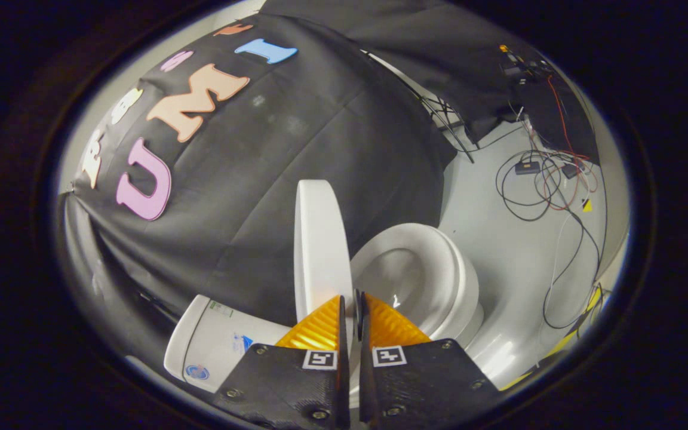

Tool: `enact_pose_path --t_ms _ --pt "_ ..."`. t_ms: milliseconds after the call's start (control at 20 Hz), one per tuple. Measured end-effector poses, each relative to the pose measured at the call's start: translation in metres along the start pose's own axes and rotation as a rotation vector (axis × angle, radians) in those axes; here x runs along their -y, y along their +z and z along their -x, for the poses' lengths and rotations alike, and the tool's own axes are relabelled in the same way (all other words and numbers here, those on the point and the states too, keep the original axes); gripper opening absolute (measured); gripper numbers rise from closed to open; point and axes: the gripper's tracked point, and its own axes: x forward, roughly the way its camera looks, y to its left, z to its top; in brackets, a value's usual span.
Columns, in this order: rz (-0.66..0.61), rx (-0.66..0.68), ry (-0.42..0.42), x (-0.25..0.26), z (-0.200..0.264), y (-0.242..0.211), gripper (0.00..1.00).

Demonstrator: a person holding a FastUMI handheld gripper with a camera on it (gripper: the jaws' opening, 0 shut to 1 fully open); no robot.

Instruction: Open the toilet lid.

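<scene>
the gripper point(351, 313) is holding the toilet lid point(320, 245) by its rim — both fingers are pinching the thin edge, the gap between them narrowed to the lid's thickness. the lid is standing up on edge, rising from between the fingertips, with the tank point(212, 346) on one side of it and the open bowl point(421, 280) on the other. judging by that, the lifting part of the task is looking almost finished; the lid is likely needing only to lean back against the tank.

the lid is looking like stiff, glossy moulded plastic: fairly light, not bending, but slick under the pads, so it is probably wanting a firm pinch on the rim far from the hinge, where the turning is easiest. letting it go early is risking a slam onto the seat point(463, 280), so a gentle release seems wise.

counting: one toilet, one lid, one seat ring lying down on the bowl, one tank. beyond the bowl, a loose tangle of cables point(535, 185) is lying on the pale floor point(499, 239) — too many and too snarled to count.
</scene>
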Motion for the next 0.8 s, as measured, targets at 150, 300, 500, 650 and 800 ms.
enact_pose_path --t_ms 150,300,500,650,800 --pt "0.017 0.012 0.007 -0.012 0.006 0.001 0.07" --pt "0.050 0.017 0.013 -0.026 0.010 -0.001 0.07" --pt "0.070 0.035 0.021 -0.039 0.017 -0.003 0.07" --pt "0.108 0.046 0.032 -0.050 0.022 -0.005 0.07" --pt "0.165 0.053 0.035 -0.065 0.029 -0.007 0.07"
